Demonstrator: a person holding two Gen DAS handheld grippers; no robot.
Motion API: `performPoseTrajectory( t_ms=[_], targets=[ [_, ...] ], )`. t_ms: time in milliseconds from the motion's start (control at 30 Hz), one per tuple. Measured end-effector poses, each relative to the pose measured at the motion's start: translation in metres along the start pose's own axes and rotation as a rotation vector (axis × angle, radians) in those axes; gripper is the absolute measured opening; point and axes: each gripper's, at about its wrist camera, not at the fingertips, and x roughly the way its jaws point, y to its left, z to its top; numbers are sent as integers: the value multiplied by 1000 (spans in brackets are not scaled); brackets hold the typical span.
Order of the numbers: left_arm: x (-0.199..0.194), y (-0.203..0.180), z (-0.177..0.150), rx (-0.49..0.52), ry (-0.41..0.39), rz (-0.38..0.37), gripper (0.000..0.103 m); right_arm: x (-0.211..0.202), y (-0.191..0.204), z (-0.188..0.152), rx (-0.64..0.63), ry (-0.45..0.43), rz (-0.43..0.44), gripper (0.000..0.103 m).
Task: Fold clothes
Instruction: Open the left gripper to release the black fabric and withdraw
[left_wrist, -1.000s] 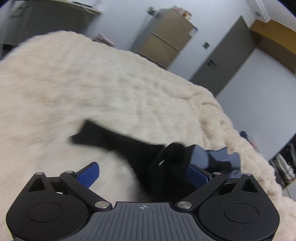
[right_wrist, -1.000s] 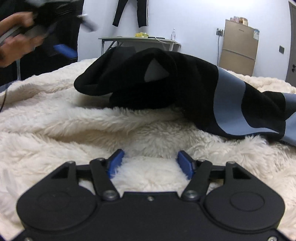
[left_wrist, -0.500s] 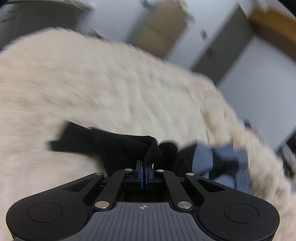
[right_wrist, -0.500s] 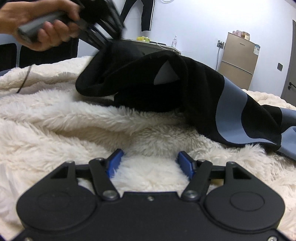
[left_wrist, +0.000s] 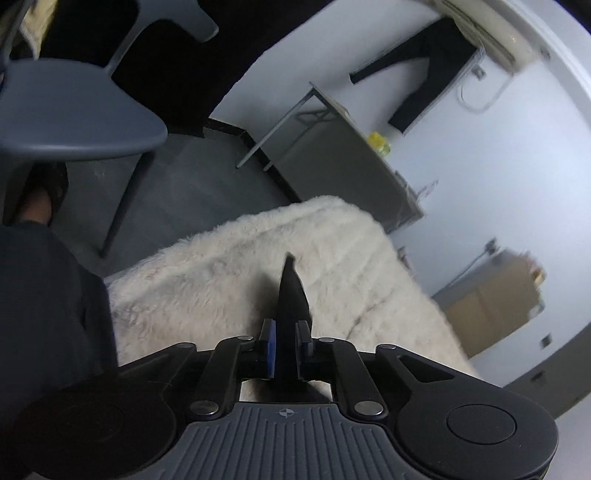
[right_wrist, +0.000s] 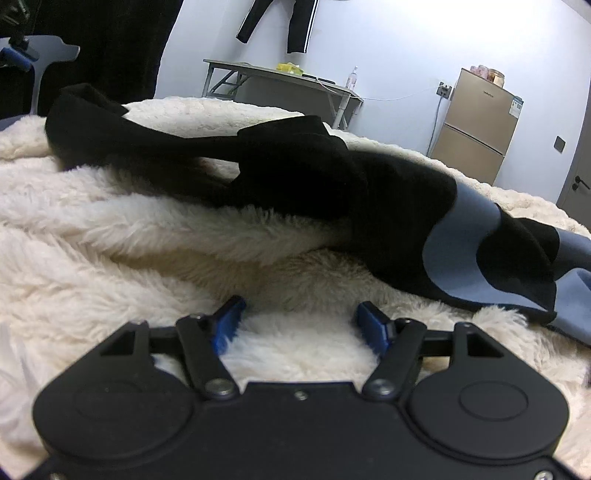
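Observation:
A black garment with blue-grey panels (right_wrist: 332, 192) lies stretched across a cream fleece blanket (right_wrist: 110, 240). My left gripper (left_wrist: 284, 332) is shut on a black edge of the garment (left_wrist: 291, 291), which sticks up between its blue pads. It points over the blanket's (left_wrist: 221, 280) corner toward the floor. My right gripper (right_wrist: 301, 325) is open and empty, resting low on the fleece just in front of the garment. The left gripper itself is at most a dark shape at the far left edge of the right wrist view.
A grey chair (left_wrist: 74, 110) stands on the dark floor to the left of the blanket. A grey folding table (right_wrist: 280, 85) and a brown fridge (right_wrist: 476, 129) stand against the back wall. Dark clothes hang on the wall (right_wrist: 280, 22).
My left gripper closed on the garment's black edge and pulled it out to the left, drawing the bunched cloth into a long flat shape. My right gripper stayed put, open.

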Motion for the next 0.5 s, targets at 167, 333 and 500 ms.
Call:
performPoseTrajectory(
  t_ms=[167,333,500],
  targets=[
    [27,1,30,8,3,3,55,-1,5,-2,-7,-2,-6,67],
    [84,6,55,-1,139,-8,66,3,3,-1,-11,-7,-9,68],
    [144,3,52,78,311,-13,66,8,-2,4,-10,-10,-8,67]
  ],
)
